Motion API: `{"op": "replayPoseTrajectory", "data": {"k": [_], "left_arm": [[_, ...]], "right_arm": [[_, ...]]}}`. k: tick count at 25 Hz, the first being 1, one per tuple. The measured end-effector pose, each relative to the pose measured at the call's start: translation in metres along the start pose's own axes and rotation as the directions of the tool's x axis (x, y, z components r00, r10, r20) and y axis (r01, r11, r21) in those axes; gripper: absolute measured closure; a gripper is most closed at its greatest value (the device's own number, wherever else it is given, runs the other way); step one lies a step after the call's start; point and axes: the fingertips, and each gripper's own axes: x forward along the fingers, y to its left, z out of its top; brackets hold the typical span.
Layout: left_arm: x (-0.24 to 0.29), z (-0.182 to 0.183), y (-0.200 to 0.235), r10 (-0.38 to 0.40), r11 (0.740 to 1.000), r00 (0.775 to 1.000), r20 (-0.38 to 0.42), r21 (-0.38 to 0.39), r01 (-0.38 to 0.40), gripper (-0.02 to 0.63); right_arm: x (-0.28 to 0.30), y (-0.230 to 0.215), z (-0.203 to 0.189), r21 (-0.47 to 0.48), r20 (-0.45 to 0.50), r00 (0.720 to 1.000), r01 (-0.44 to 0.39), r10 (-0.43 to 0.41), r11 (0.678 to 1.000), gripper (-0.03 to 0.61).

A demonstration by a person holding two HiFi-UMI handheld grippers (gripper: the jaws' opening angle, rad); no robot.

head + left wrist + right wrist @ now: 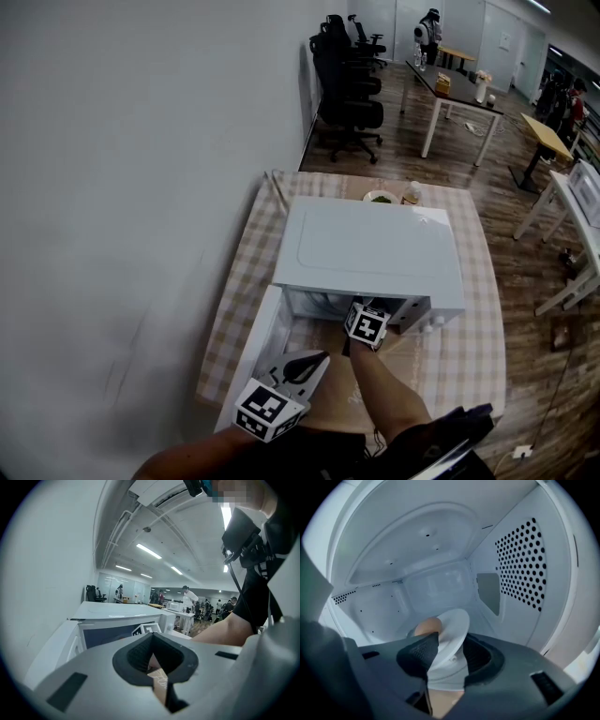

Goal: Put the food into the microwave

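Observation:
The white microwave (370,248) stands on the checked table, its door (258,352) swung open to the left. My right gripper (447,656) reaches into the cavity; only its marker cube (367,325) shows in the head view. A white plate (452,632) carrying a brown rounded piece of food (427,626) lies tilted between its jaws, which stand apart and open around the rim. My left gripper (319,358) hovers by the open door, jaws shut on nothing, pointing toward the microwave (122,616).
The cavity's perforated right wall (525,569) is close beside the plate. Behind the microwave sit a dish of green food (380,198) and a bottle (411,193). A plain wall runs along the left; office chairs (347,75) and desks stand farther back.

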Motion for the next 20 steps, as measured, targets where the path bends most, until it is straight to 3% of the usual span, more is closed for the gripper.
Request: {"op": "replayPoseTrajectory", "data": {"k": [5, 8, 12, 20], "left_arm": [[-0.001, -0.001, -0.002, -0.009, 1.0, 1.0, 0.0, 0.002, 0.009, 0.606], [-0.002, -0.001, -0.003, -0.01, 1.0, 1.0, 0.001, 0.004, 0.01, 0.606], [-0.004, -0.002, -0.002, -0.011, 1.0, 1.0, 0.001, 0.008, 0.011, 0.606], [-0.008, -0.001, -0.004, -0.011, 1.0, 1.0, 0.002, 0.016, 0.011, 0.606]], "right_arm": [[-0.003, -0.004, 0.003, -0.027, 0.002, 1.0, 0.018, -0.018, 0.999, 0.413], [-0.004, -0.009, 0.001, 0.036, 0.003, 1.0, 0.014, -0.014, 0.999, 0.413], [-0.003, -0.014, -0.005, 0.136, -0.001, 1.0, 0.002, -0.002, 0.991, 0.355], [0.002, -0.007, -0.005, 0.003, -0.024, 1.0, 0.008, -0.008, 1.0, 0.326]]}}
